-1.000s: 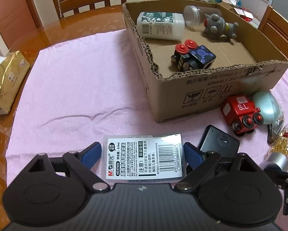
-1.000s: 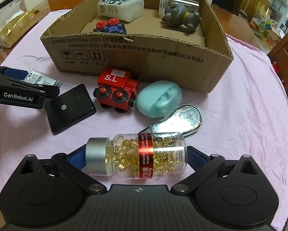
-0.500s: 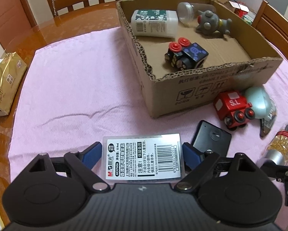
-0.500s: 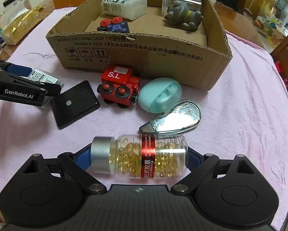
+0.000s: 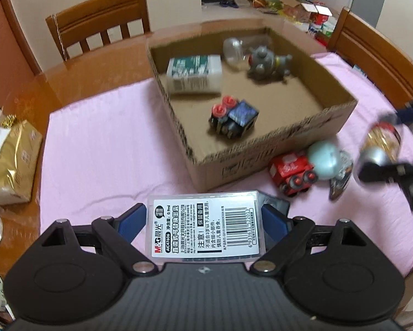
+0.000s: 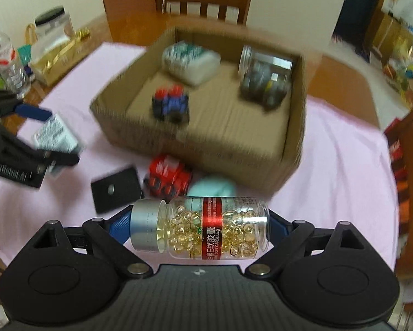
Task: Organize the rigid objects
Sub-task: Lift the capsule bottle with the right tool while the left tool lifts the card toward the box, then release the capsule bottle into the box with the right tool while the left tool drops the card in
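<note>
Left hand-held gripper (image 5: 203, 222) grips the flat refill case (image 5: 204, 225) by its 2 short ends, long axis crosswise, above the tabletop. Right hand-held gripper (image 6: 199, 227) clamps the capsule bottle (image 6: 200, 227) sideways, silver cap pointing left, before the cardboard box (image 6: 294, 138).
</note>
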A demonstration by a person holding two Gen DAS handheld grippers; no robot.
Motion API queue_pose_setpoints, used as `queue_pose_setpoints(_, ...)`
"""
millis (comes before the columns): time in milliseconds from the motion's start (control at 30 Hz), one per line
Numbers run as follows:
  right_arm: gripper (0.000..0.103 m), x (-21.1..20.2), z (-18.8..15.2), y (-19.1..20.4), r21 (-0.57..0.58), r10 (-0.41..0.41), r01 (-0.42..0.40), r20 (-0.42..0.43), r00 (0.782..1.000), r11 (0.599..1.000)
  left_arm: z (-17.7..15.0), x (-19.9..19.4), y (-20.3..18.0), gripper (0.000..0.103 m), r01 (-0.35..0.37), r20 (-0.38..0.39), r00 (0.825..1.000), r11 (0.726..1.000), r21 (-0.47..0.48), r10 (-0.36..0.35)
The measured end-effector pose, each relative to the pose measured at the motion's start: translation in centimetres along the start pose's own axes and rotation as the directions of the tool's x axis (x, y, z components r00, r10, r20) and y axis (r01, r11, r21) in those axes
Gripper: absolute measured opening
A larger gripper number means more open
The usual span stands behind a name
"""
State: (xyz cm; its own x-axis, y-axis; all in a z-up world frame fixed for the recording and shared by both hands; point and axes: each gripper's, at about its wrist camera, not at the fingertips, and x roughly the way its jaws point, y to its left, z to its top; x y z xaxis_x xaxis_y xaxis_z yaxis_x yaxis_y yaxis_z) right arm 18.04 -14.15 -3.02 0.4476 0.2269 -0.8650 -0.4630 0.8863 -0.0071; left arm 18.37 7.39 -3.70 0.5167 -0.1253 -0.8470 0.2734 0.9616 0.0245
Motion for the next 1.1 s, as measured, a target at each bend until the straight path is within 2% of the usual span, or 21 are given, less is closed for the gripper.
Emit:
queue_pose_setpoints(200,0.096,-0.7,4.7,-1.9,-0.031,-0.013,0.016,0.095,0.995,0.999,2.3,-1.6,0.0,0.088,0.013,0.057,0.998,1.0,-0.012,-0.012)
queue_pose_setpoints(367,0.096,1.8,7.6,-3.4,-0.039,-0.036,0.04,0.104,0.994,0.998,5.5,-1.7,-0.4,0.088,0.017,0.104,0.994,1.0,0.004,-0.017)
queue_pose_setpoints(433,0.096,2.9,8.1,-3.8,-0.045,-0.04,0.045,0.096,0.995,0.998,7.0,-1.2,-0.7,0.088,-0.006,0.117,0.993,1.0,0.016,0.004)
queue_pose_setpoints(567,0.097,4.4,8.5,-4.2,-0.073,-0.015,0.021,0.079,0.997,0.997,9.6,-0.2,-1.5,0.088,-0.013,0.144,0.99,0.999,0.046,0.007)
queue_pose_setpoints(600,0.101,4.3,8.4,-4.2,-0.077,-0.005,0.012,0.085,0.996,0.997,10.2,0.2,-1.7,0.088,-0.009,0.15,0.989,0.999,0.047,0.002)
queue_pose_setpoints(700,0.103,4.1,8.4,-4.4,-0.066,-0.022,0.031,0.136,0.99,0.997,11.7,1.4,-2.0,0.088,-0.002,0.153,0.988,0.999,0.045,-0.005)
queue_pose_setpoints(767,0.103,4.2,8.2,-4.8,-0.045,-0.033,0.039,0.121,0.992,0.998,12.7,2.3,-2.2,0.088,0.005,0.153,0.988,0.999,0.045,-0.012)
queue_pose_setpoints(1100,0.103,2.1,5.0,-6.0,-0.011,-0.04,0.041,0.105,0.994,0.999,15.8,6.4,-6.0,0.089,0.066,0.119,0.99,0.994,0.093,-0.077)
